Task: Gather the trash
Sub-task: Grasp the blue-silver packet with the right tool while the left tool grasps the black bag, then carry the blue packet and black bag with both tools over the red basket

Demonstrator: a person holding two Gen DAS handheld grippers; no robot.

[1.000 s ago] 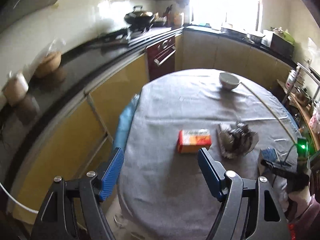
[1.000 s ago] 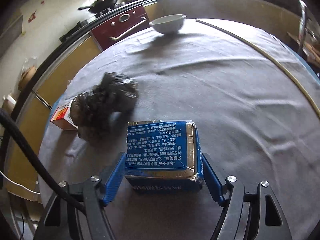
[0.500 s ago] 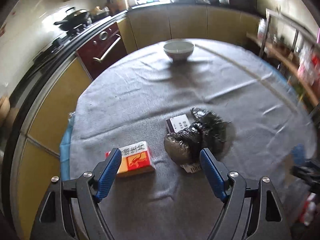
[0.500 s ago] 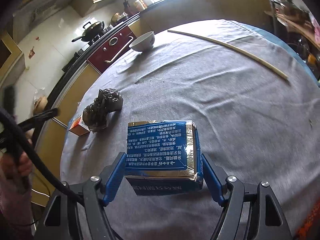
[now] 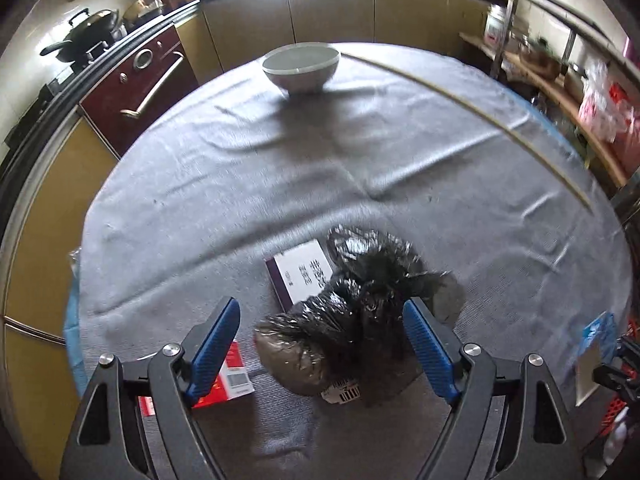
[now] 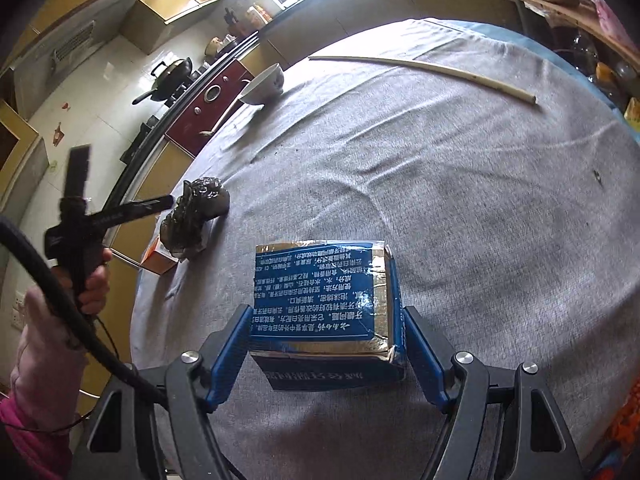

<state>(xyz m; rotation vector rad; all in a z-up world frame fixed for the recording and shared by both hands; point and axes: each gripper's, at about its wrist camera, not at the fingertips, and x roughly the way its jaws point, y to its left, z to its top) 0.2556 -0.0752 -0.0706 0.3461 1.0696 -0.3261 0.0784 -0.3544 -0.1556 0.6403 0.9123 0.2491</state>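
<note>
A crumpled black plastic bag [image 5: 352,320] lies on the grey-clothed round table [image 5: 360,168], partly over a white and purple box [image 5: 300,276]. My left gripper [image 5: 324,352] is open, its blue fingers on either side of the bag's near end. A red and orange box [image 5: 224,380] lies under the left finger. My right gripper [image 6: 324,352] is shut on a blue and gold box [image 6: 320,304], held above the table. The bag [image 6: 196,212] and the left gripper [image 6: 112,216] also show in the right wrist view.
A white bowl [image 5: 300,66] stands at the table's far side. A long pale stick [image 5: 472,116] lies across the far right. Kitchen counters, a dark red oven [image 5: 136,84] and a wok [image 5: 80,40] are at the left; shelves at the right.
My left gripper has swung right and forward, from over the red box to around the black bag. My right gripper has risen with the blue box, away from the bag.
</note>
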